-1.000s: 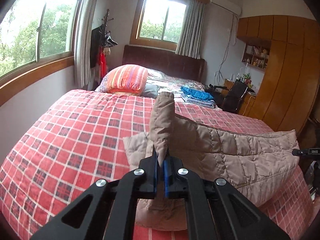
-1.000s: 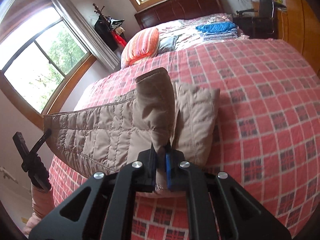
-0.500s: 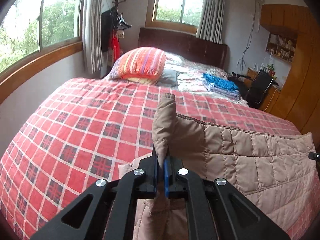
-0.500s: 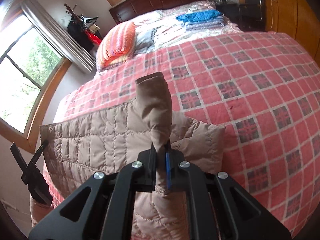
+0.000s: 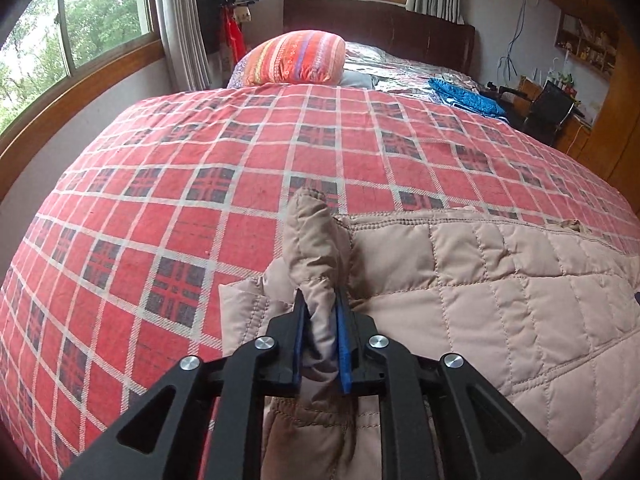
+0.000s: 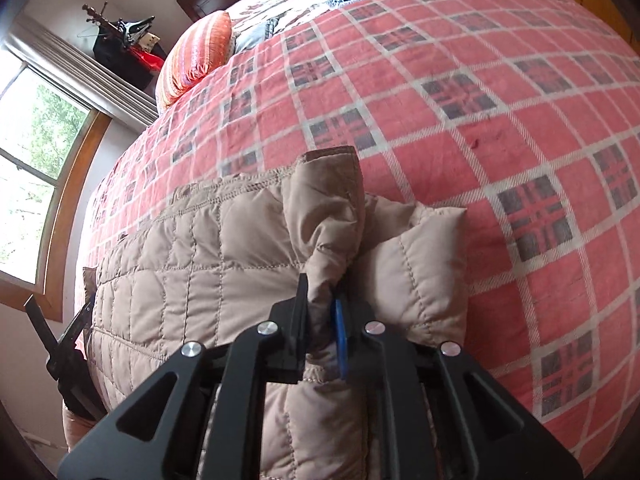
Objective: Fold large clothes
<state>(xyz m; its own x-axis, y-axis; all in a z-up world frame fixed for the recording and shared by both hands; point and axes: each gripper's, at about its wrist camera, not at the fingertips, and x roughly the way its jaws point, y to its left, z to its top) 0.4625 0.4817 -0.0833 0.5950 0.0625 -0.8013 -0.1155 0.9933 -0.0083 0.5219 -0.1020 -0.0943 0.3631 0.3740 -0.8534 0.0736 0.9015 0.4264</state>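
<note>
Fingers (image 5: 342, 344) (image 6: 299, 320) of both grippers tight on quilted jacket (image 5: 480, 280).

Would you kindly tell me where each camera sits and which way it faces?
Left wrist: behind the left tool, facing the headboard across the bed; only its own tool shows.
Right wrist: behind the right tool, facing the bed's left side; the left tool shows.
Shared: the tan jacket, striped pillow.
</note>
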